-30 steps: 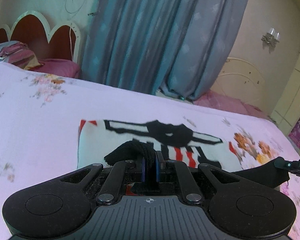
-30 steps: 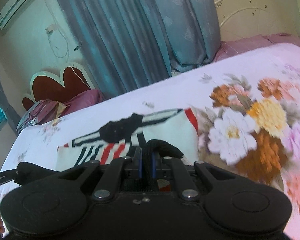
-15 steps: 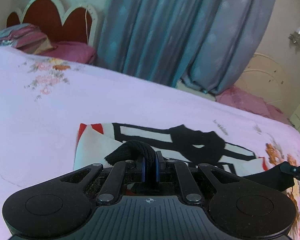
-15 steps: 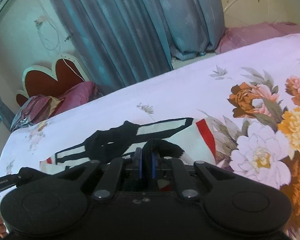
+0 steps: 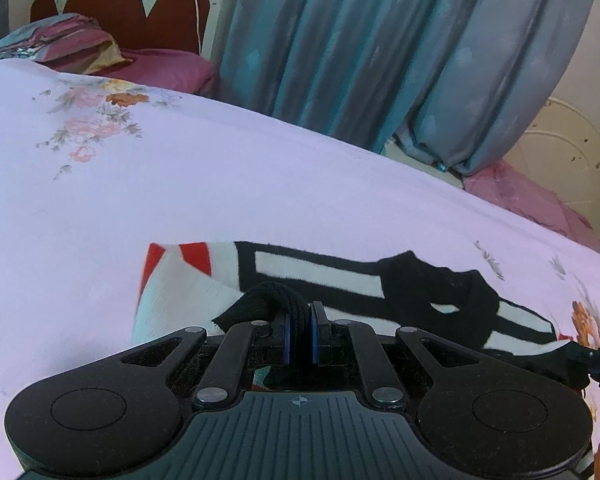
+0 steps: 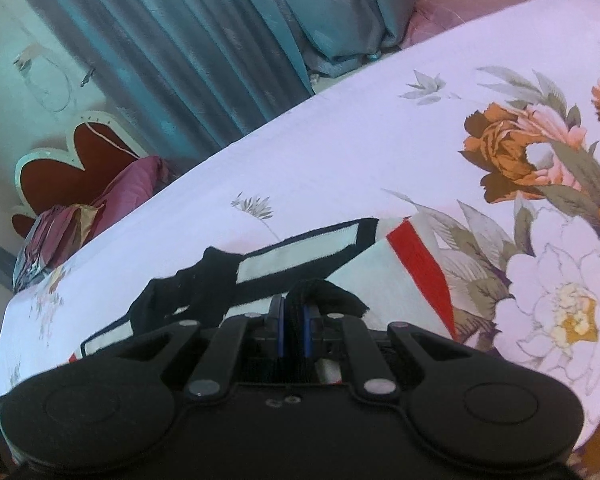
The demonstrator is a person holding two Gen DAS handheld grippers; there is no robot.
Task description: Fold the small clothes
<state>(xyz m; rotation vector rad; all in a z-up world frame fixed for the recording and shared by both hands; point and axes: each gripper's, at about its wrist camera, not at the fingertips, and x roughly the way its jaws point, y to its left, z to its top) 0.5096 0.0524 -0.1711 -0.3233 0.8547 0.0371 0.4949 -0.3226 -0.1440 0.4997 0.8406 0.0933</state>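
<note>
Garment's [image 5: 204,292] near black hem now rides further over the body toward its far edge than a second ago, both views having swung over the bed [image 5: 100,208]. Left claw [image 5: 299,336] and right claw [image 6: 293,330] each pinch a hem corner, pads pressed together on knit. Two-corner hold likely keeps the fold edge straight; it lies mid-bed.

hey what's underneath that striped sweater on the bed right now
The striped sweater lies on the floral bedsheet, which shows all around it. Both grippers, left and right, pinch its black hem. Anything beneath the sweater itself is covered.
</note>
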